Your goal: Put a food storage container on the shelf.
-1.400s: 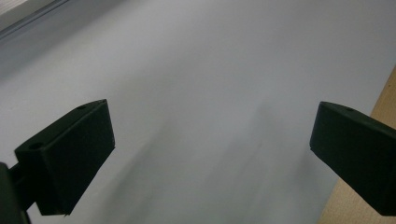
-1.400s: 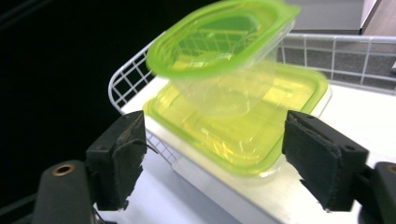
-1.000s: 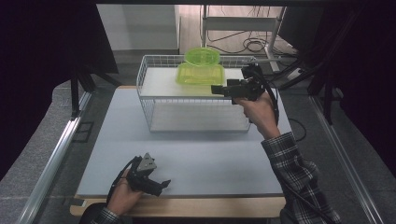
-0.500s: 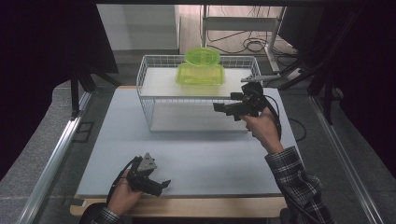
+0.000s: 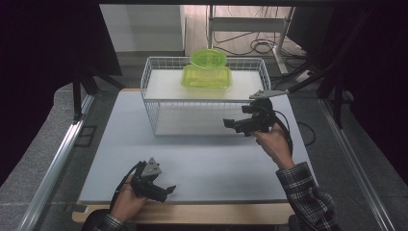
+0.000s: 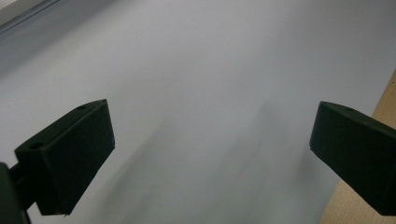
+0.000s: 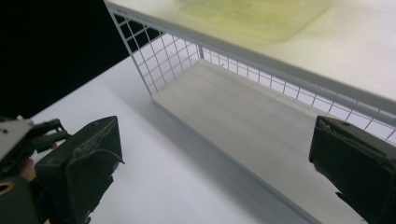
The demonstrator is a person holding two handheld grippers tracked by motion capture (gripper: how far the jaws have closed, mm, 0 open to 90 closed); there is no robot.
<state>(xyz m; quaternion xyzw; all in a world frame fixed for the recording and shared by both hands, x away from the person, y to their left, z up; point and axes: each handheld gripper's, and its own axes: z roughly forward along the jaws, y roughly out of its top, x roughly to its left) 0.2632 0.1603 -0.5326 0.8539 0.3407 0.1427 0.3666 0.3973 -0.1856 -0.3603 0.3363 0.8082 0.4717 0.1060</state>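
Hovering before the white wire rack [image 5: 204, 103], the right hand-held gripper [image 5: 235, 125] has jaws apart, empty. Left hand-held gripper [image 5: 161, 190] rests on the bench [image 5: 96, 159], jaws apart. Translucent green plastic container [image 5: 206, 77] sits atop the rack; a careless swing could snag the wire.

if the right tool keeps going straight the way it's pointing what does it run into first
Probably the white wire rack. The right tool, open and empty, points left along the rack's front. Its own view aims into the lower shelf, below the green container. Depth is unclear.
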